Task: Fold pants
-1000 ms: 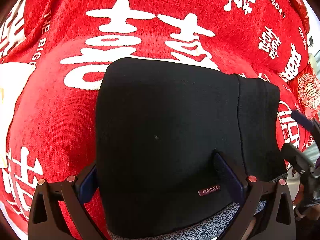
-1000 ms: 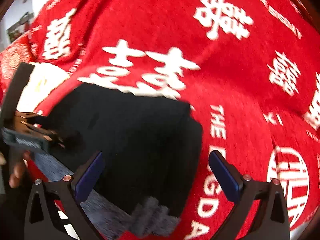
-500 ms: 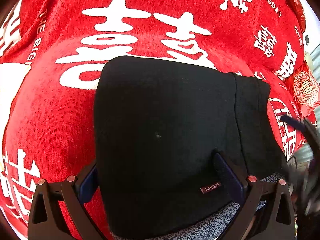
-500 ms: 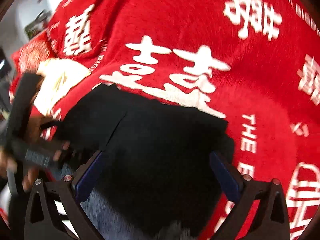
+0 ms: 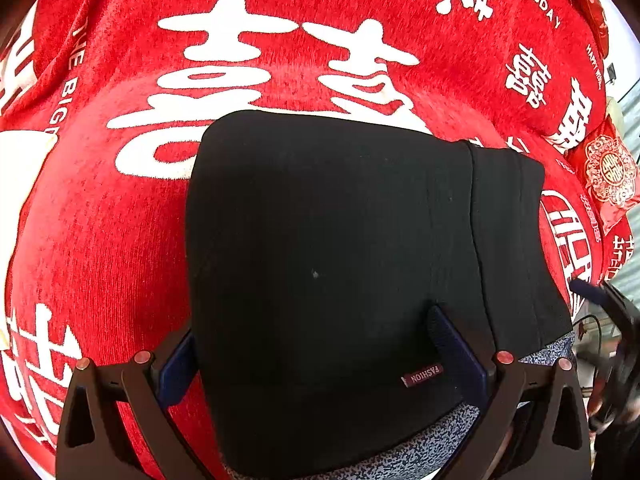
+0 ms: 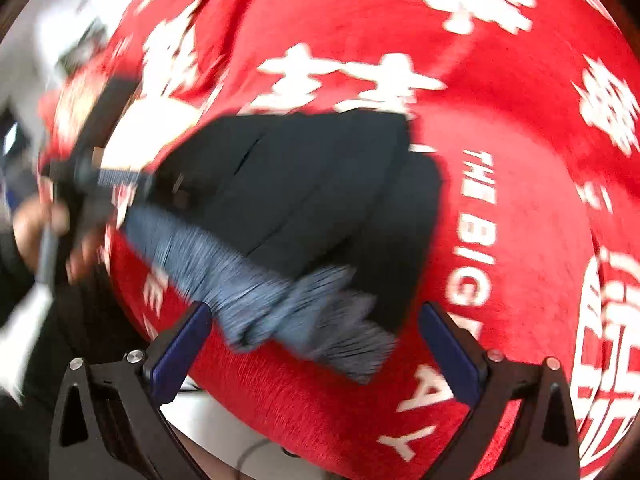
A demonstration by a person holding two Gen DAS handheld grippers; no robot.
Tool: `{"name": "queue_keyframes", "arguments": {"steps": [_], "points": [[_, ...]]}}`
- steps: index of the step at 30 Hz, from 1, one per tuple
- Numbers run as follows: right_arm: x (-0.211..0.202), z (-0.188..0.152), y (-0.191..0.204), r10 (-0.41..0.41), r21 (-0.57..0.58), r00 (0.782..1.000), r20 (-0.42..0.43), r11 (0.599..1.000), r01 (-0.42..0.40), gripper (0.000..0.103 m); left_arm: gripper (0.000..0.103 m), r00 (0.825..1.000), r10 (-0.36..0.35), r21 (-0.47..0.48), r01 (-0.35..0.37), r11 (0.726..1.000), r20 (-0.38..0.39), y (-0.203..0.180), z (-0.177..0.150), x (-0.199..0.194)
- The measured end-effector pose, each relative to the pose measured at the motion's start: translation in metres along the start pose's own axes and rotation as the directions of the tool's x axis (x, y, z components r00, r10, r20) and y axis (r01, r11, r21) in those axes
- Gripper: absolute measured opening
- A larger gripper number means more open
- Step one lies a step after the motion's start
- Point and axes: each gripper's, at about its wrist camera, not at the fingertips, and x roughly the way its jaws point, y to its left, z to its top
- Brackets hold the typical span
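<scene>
The black pants [image 5: 328, 248] lie folded into a compact rectangle on the red blanket [image 5: 100, 240], with a grey speckled lining [image 5: 420, 444] showing at the near edge and a small "FASHION" tag [image 5: 422, 374]. My left gripper [image 5: 312, 356] is open, its fingers straddling the near edge of the pants. In the blurred right wrist view the pants [image 6: 304, 188] lie ahead, the grey lining [image 6: 280, 300] nearest. My right gripper [image 6: 316, 352] is open and empty, above the blanket's near edge. The left gripper [image 6: 92, 172] shows at the left there.
The red blanket with white characters [image 6: 520, 160] covers the whole surface. A red embroidered pillow [image 5: 608, 172] lies at the far right. The right gripper [image 5: 612, 320] appears at the right edge of the left wrist view. The blanket's edge and pale floor [image 6: 224, 432] lie below.
My right gripper has pulled back from the pants toward the blanket's near edge, staying open. The left gripper has barely moved. The pants stay folded.
</scene>
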Motion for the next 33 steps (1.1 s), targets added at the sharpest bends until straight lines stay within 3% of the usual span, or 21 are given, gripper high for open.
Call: {"name": "queue_keyframes", "arguments": {"steps": [3, 9, 16, 21, 24, 26, 28, 29, 30, 31, 33], "points": [[0.014, 0.012, -0.028, 0.060, 0.146, 0.998, -0.017, 0.988, -0.057, 0.103, 0.103, 1.000, -0.001, -0.003, 0.001, 1.000, -0.005, 0.000, 0.001, 0.000], [0.060, 0.026, -0.035, 0.162, 0.261, 0.986, -0.045, 0.954, -0.145, 0.103, 0.103, 1.000, -0.022, -0.002, 0.022, 1.000, 0.018, 0.003, -0.002, 0.001], [0.080, 0.035, -0.022, 0.150, 0.188, 0.988, -0.040, 0.972, -0.140, 0.103, 0.103, 0.994, -0.105, -0.039, 0.106, 0.994, 0.028, 0.012, -0.002, 0.009], [0.077, 0.028, -0.022, 0.149, 0.129, 0.989, 0.021, 0.980, -0.150, 0.103, 0.103, 0.993, -0.103, -0.036, 0.105, 0.994, 0.051, 0.009, -0.004, 0.009], [0.076, 0.029, -0.021, 0.144, 0.134, 0.990, 0.001, 0.981, -0.143, 0.103, 0.103, 0.993, -0.102, -0.028, 0.103, 0.994, 0.056, 0.008, -0.004, 0.008], [0.073, 0.035, -0.011, 0.132, 0.101, 0.991, -0.036, 0.987, -0.128, 0.094, 0.095, 0.993, -0.088, 0.021, 0.086, 0.996, 0.078, 0.000, -0.006, 0.004], [0.063, 0.038, 0.003, 0.092, 0.021, 0.995, -0.029, 0.996, -0.091, 0.073, 0.084, 0.992, -0.063, 0.071, 0.055, 0.996, 0.105, -0.009, -0.008, -0.003], [0.060, 0.039, 0.005, 0.091, 0.017, 0.995, -0.028, 0.996, -0.091, 0.069, 0.076, 0.992, -0.054, 0.081, 0.045, 0.996, 0.112, -0.011, -0.009, -0.007], [0.056, 0.040, 0.005, 0.093, 0.019, 0.995, -0.024, 0.996, -0.093, 0.058, 0.068, 0.992, -0.042, 0.081, 0.033, 0.996, 0.119, -0.012, -0.008, -0.011], [0.053, 0.041, 0.005, 0.094, 0.021, 0.995, -0.017, 0.995, -0.094, 0.050, 0.066, 0.992, -0.042, 0.077, 0.033, 0.996, 0.118, -0.011, -0.007, -0.014], [0.045, 0.043, 0.009, 0.095, 0.013, 0.995, 0.004, 0.995, -0.095, 0.045, 0.058, 0.992, -0.041, 0.066, 0.034, 0.997, 0.119, -0.011, -0.004, -0.019]]}}
